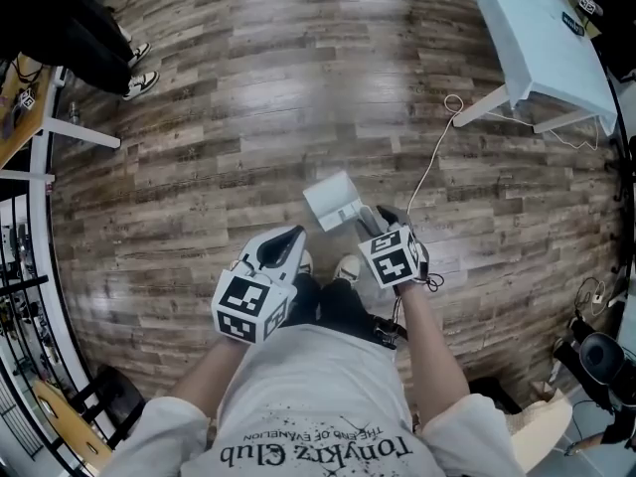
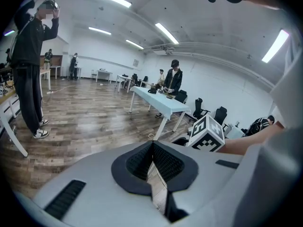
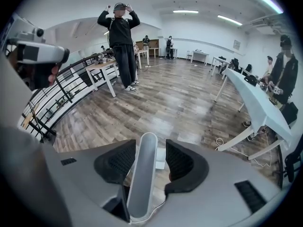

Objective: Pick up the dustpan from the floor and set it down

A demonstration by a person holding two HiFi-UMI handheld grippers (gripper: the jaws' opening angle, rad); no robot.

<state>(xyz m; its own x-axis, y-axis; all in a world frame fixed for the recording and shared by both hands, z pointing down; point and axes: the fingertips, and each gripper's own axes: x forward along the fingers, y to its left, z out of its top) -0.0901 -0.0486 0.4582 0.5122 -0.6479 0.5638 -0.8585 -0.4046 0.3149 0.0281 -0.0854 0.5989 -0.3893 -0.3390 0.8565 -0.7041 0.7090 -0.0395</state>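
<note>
**A:** Where's the dustpan point(image 1: 333, 202)?

**B:** On the wood floor point(image 1: 248, 97), just ahead of the shoes point(image 1: 347, 266). Only the head view gives me the whole white pan.

**A:** And the right hand-held gripper point(image 3: 150, 145)?

**B:** Its own view shows what the head view can't. The jaws stand well apart and the pale handle point(image 3: 143, 178) runs up between them, close to the left jaw with a clear gap at the right. I see no grip on it.

**A:** The other one?

**B:** The left hand-held gripper point(image 2: 152, 145) has its jaws closed together at the tips, with nothing between them. Its view also catches the right one's marker cube point(image 2: 207, 134), plus a light blue desk point(image 2: 161, 103) with a person point(image 2: 173, 79) behind it.

**A:** Any writing?

**B:** On the white shirt point(image 1: 318, 405) in the head view, upside down. I can read "Club", and the word before it starts "Tony". The smaller line I can't make out
</note>
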